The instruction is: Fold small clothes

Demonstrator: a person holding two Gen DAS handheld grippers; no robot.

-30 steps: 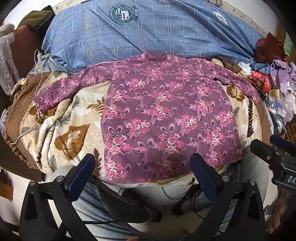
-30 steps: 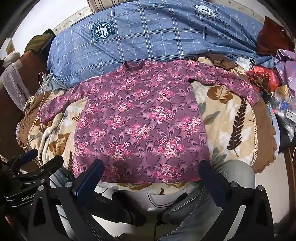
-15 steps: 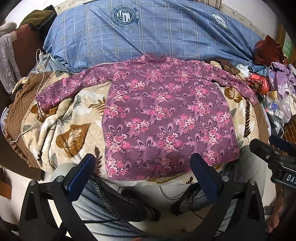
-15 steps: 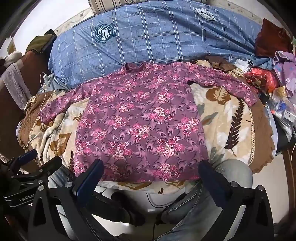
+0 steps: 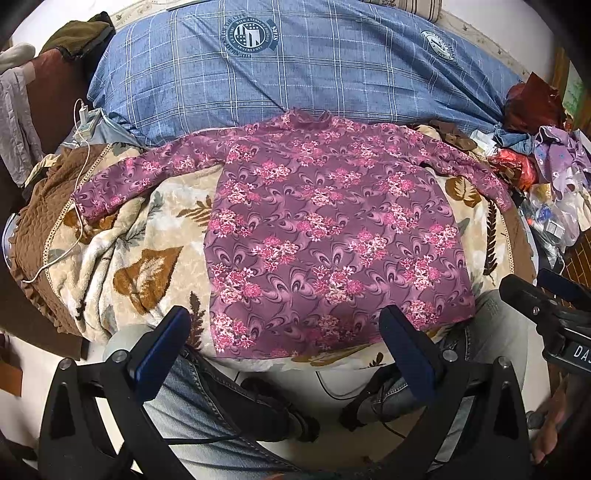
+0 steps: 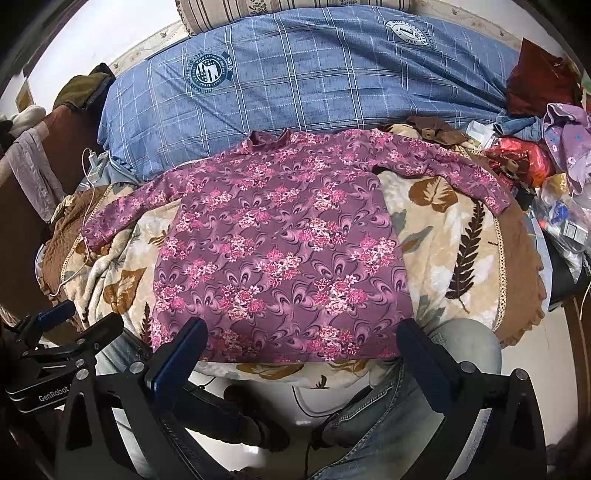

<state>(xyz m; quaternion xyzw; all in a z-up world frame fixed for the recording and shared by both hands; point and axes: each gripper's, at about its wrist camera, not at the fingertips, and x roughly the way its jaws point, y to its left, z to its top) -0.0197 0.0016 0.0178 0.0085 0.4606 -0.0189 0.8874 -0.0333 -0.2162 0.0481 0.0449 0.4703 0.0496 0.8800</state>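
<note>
- A bed (image 5: 155,236) covered by a beige leaf-print blanket (image 6: 454,236) lies ahead of the gripper.
- A blue plaid duvet (image 5: 332,74) is bunched along its far side.
- A striped pillow (image 6: 295,7) sits beyond that, against a pale wall (image 6: 110,40).
- Pale floor (image 5: 332,380) shows below the bed's near edge.
- Loose clutter (image 6: 561,155) is piled at the right.

The long-sleeved top (image 5: 332,236) lies flat on the leaf-print blanket (image 5: 147,258), the plaid duvet (image 5: 314,74) behind it, a clothes pile (image 5: 546,162) to its right.

My black-framed left gripper (image 5: 284,343) and right gripper (image 6: 306,354) show dark-blue finger pads, silver screws, white "GenRobot" lettering.
</note>
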